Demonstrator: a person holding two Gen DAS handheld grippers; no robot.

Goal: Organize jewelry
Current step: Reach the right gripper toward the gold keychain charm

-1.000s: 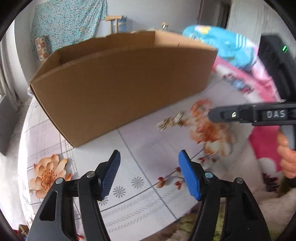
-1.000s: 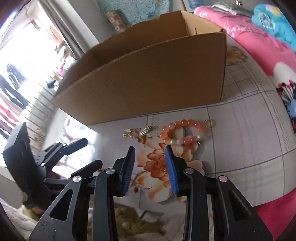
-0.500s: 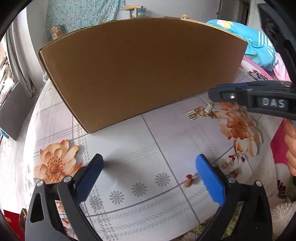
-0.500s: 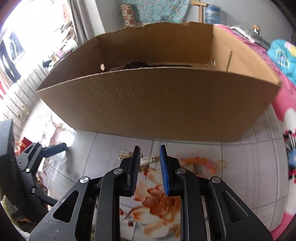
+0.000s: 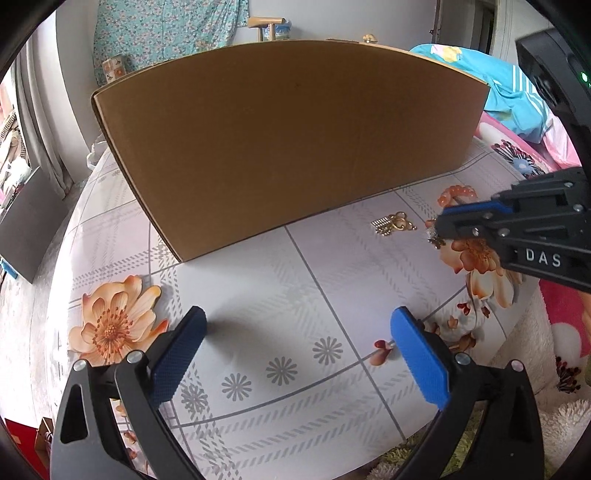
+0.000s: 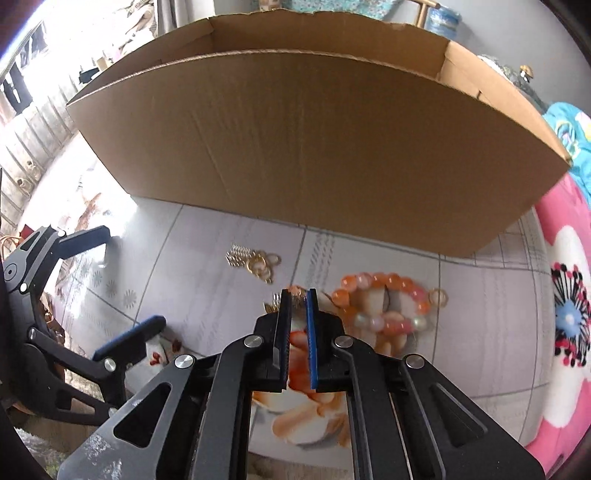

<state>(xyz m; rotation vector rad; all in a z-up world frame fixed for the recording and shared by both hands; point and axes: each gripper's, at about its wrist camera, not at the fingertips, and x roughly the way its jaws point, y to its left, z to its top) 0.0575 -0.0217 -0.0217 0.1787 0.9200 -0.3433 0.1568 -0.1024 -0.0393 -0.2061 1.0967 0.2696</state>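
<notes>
Between the right gripper's (image 6: 296, 300) blue fingers (image 6: 284, 325), nearly closed, sits a small gold earring (image 6: 295, 293), pinched at the tips; likely lifted for transfer into the cardboard box (image 6: 314, 147) straight ahead. Second gold earring (image 6: 255, 260) lies ahead-left of those fingers on the tablecloth (image 6: 221, 240); orange bead bracelet (image 6: 384, 299) lies just right. Left gripper (image 5: 299, 350) hovers spread wide, holding nothing, earrings well ahead-right of it.

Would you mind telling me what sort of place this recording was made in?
Most likely a home, probably a bedroom: a floral patterned sheet covers the surface, a pink flowered blanket lies beside it, and a floral cloth hangs on the wall behind the cardboard box.
</notes>
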